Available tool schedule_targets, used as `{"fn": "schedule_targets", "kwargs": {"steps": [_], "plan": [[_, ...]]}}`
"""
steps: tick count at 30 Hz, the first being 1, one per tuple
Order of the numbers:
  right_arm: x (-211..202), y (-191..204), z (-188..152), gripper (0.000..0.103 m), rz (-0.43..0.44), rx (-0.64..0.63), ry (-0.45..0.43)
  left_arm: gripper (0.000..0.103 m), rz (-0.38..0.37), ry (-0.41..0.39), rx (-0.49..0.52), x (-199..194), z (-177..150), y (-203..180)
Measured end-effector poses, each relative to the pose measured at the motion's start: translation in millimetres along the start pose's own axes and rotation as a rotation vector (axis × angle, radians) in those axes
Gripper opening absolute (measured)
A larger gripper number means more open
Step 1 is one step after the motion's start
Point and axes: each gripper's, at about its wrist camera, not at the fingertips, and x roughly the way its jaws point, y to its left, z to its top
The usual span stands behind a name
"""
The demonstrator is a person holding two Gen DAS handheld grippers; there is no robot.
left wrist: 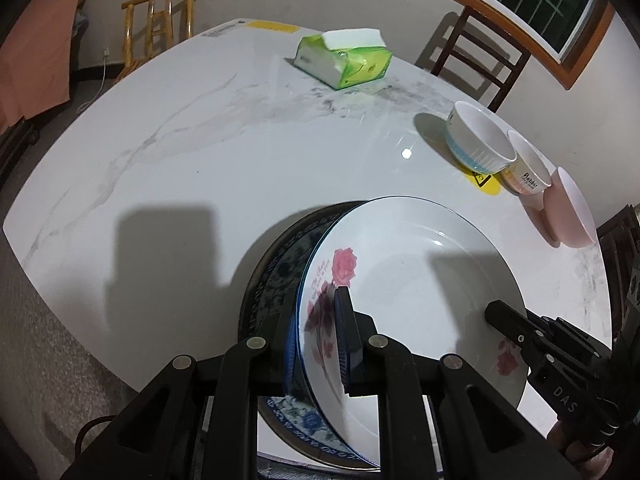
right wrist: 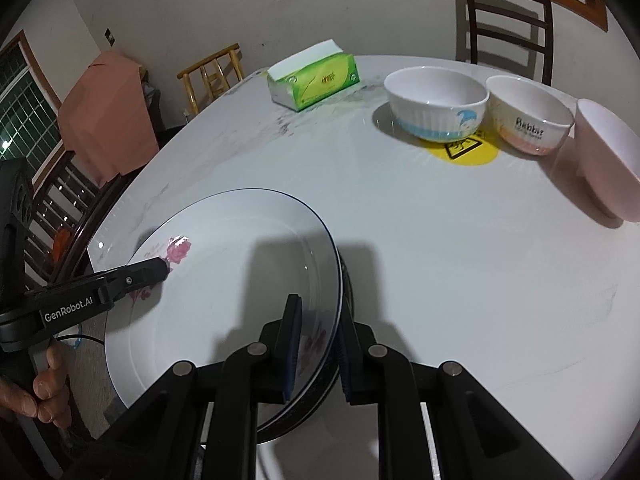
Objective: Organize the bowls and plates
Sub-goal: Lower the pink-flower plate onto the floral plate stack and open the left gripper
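Note:
A white plate with pink roses (left wrist: 420, 280) (right wrist: 224, 280) lies on a blue-patterned plate (left wrist: 280, 276). In the right wrist view the lower plate shows only as a dark edge (right wrist: 345, 300). My left gripper (left wrist: 318, 344) is shut on the left rim of this stack, its tip (right wrist: 156, 270) resting on the rose print. At the opposite rim my right gripper (right wrist: 320, 344) is shut on the stack, one finger (left wrist: 504, 316) lying on the white plate. Three bowls stand in a row at the far right: white with a blue band (right wrist: 436, 104), cream "Rabbit" (right wrist: 528, 116), pink (right wrist: 608, 160).
A green tissue box (right wrist: 316, 80) sits at the back of the white marble table (right wrist: 440, 260). A yellow sticker (right wrist: 464, 152) lies in front of the bowls. Wooden chairs (right wrist: 212, 76) (right wrist: 508, 28) stand around the table. A person's hand (right wrist: 48, 392) holds the left gripper.

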Motion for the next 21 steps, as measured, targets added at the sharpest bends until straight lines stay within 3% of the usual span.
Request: {"fn": "schedule_targets", "kwargs": {"steps": [21], "plan": [[18, 7, 1, 0.017, 0.016, -0.001, 0.046, 0.014, -0.016, 0.027, -0.018, 12, -2, 21]]}}
